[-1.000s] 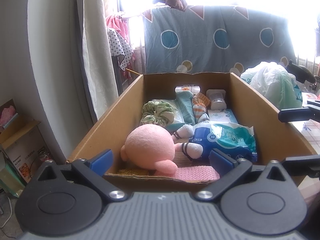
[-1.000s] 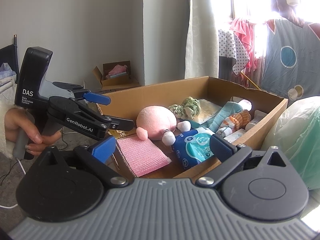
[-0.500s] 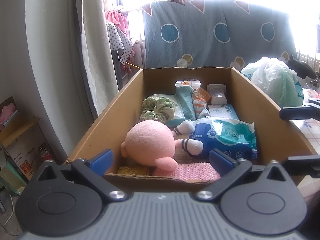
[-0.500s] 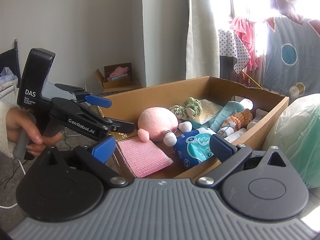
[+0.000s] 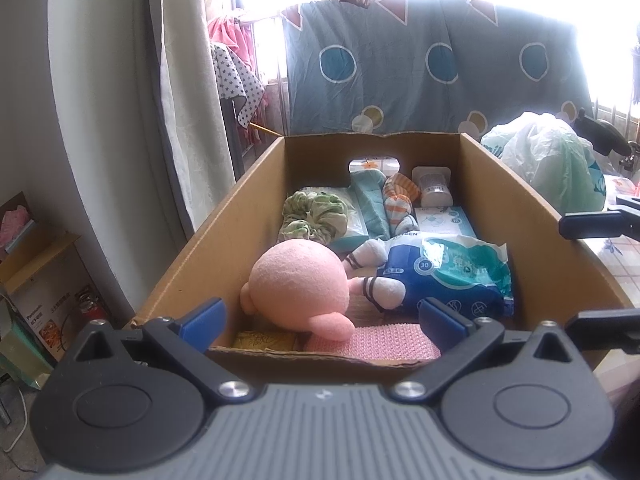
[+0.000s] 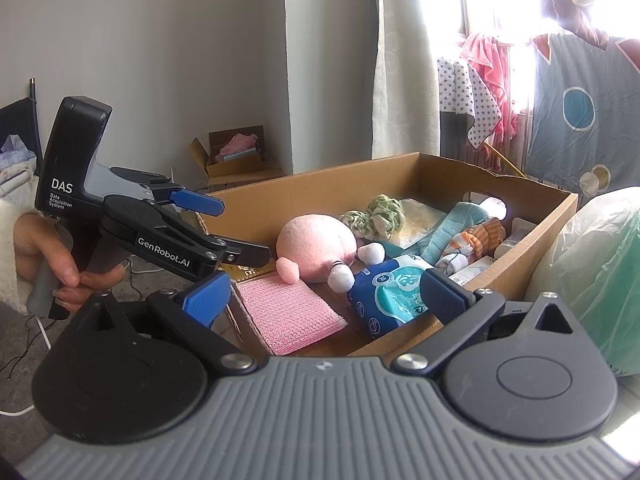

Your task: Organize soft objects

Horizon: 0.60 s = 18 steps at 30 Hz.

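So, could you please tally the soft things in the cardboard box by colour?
Pink: 2, plush toy and knitted cloth
Green: 1, scrunchie
Teal: 1, cloth
Orange-striped: 1, sock
Total: 5

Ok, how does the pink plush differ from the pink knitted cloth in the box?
The pink plush is round and bulky with a fuzzy surface; the pink knitted cloth is flat, rectangular and has a ribbed weave. The plush rises well above the box floor, while the cloth lies low against the near wall of the cardboard box. The plush's foot overlaps the cloth's edge. Both are pink, soft, and untouched by either claw.
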{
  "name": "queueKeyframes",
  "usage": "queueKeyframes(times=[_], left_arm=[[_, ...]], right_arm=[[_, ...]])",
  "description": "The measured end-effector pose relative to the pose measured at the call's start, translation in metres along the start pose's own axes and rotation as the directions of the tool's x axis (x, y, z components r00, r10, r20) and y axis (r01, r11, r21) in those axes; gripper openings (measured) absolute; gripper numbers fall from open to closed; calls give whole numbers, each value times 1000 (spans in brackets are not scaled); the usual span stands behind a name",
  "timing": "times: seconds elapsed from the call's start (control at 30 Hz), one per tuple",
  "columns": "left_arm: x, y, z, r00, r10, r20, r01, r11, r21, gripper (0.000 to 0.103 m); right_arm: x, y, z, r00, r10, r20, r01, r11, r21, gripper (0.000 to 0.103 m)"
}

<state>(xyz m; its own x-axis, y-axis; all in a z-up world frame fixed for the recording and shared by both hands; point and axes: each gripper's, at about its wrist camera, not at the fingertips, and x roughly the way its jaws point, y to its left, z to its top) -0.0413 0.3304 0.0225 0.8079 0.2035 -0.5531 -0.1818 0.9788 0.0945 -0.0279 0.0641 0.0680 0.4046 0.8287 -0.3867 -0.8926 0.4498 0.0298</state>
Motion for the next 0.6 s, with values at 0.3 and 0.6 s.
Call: queueKeyframes(times=[0.3,0.6], left_arm=[[1,0,0,1000,-3,3,3,1000,-4,103],[0,-2,-1,1000,3,21,-3,1000,-5,103]], right_arm=[[-1,1,1,1000,1,0,-1,1000,2,102],[1,4,0,1000,-3,-4,3,1000,-12,102]])
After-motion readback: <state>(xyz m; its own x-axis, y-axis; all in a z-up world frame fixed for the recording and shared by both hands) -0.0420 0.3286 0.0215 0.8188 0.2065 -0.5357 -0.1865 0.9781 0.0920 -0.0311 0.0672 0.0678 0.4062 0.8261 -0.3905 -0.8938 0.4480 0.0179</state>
